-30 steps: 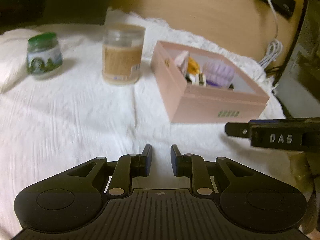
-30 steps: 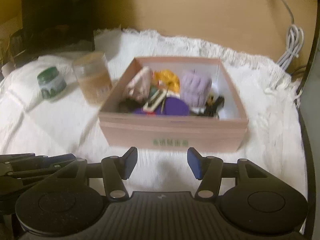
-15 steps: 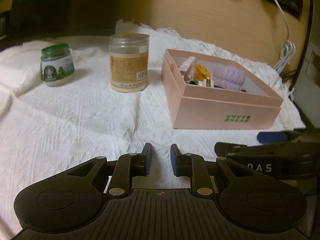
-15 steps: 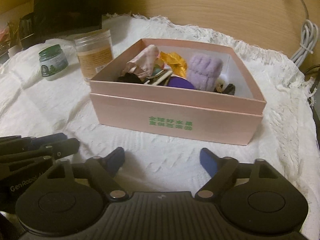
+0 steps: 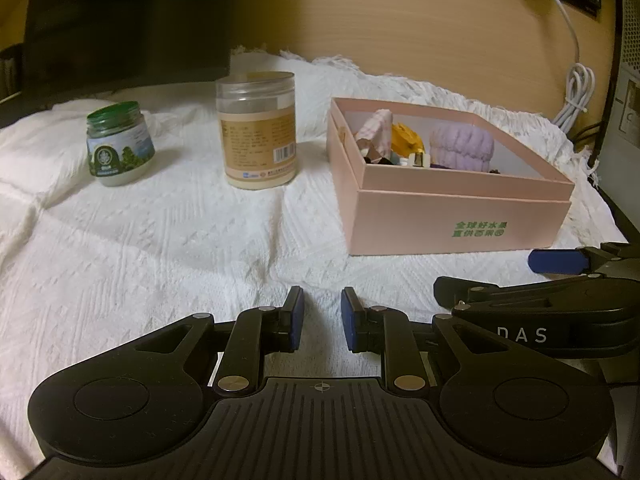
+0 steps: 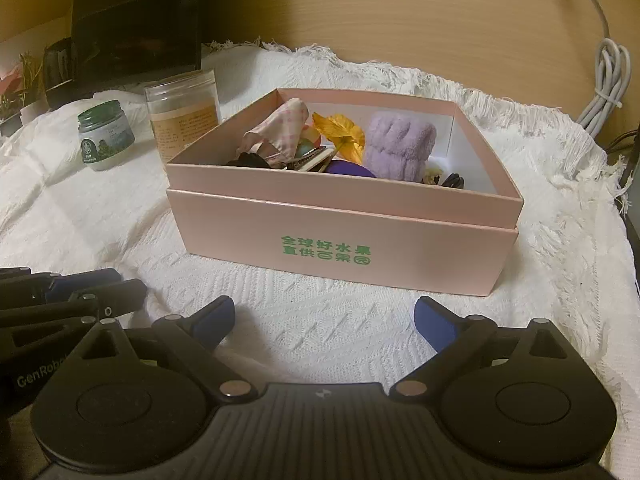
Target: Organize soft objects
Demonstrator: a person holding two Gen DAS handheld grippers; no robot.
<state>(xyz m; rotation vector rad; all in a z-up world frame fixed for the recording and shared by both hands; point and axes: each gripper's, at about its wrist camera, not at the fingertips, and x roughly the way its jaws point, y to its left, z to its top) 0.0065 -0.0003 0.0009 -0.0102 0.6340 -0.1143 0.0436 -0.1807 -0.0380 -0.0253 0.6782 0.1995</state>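
Observation:
An open pink box (image 5: 460,216) (image 6: 340,240) with green print stands on the white cloth. Inside lie a fluffy purple band (image 5: 462,148) (image 6: 400,148), a yellow piece (image 6: 340,132), a pink checked cloth (image 6: 280,128) and small dark items. My left gripper (image 5: 322,300) hovers low over the cloth, left of the box's front, jaws a narrow gap apart with nothing between them. My right gripper (image 6: 324,316) faces the box's front wall; its jaws are opening wide and hold nothing.
A green-lidded jar (image 5: 120,144) and a tall clear jar (image 5: 258,128) stand left of the box. A dark screen (image 5: 120,20) rises behind them. A coiled white cable (image 5: 576,92) hangs on the wooden wall at the right. The fringed cloth (image 6: 560,240) ends near the right edge.
The right gripper's jaws have spread much wider and it has sunk lower before the box. The left gripper has drifted and tilted, so the jars and box sit higher in its view.

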